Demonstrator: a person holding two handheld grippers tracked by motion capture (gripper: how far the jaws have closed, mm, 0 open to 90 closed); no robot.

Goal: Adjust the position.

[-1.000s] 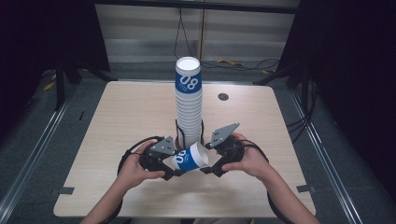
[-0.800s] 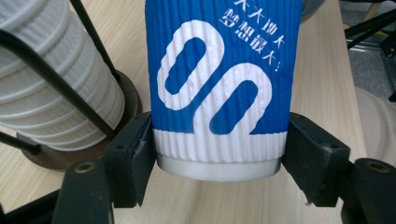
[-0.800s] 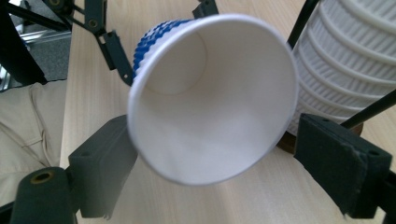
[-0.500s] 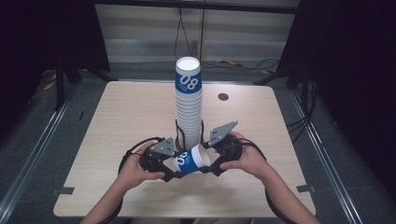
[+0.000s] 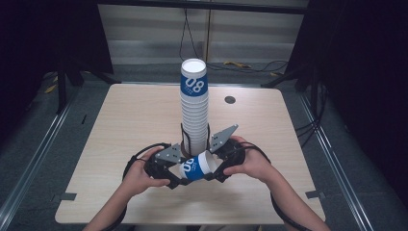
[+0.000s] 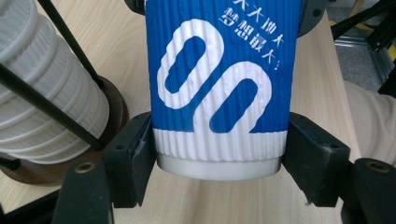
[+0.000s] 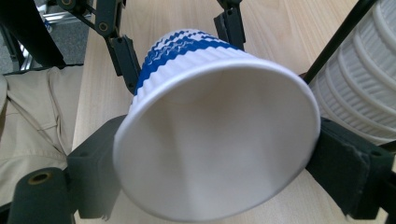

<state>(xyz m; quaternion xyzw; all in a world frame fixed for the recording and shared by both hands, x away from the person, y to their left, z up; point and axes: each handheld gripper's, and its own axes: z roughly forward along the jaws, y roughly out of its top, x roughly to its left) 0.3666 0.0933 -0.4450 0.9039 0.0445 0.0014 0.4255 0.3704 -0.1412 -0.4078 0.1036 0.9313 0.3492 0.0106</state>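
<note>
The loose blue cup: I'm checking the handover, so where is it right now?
In the high view the blue cup lies sideways between both tools, at the near-centre table, just in front of the tall cup stack.

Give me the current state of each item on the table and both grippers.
blue cup: on its side above the table, held at both ends.
left gripper: shut on the blue cup's base.
right gripper: shut on the blue cup's rim.
cup stack: upright in its wire holder, blue cup on top.

Blue-and-white ribbed paper cup [image 5: 196, 166] — on its side, just before the tall cup stack [image 5: 194, 111].
</note>
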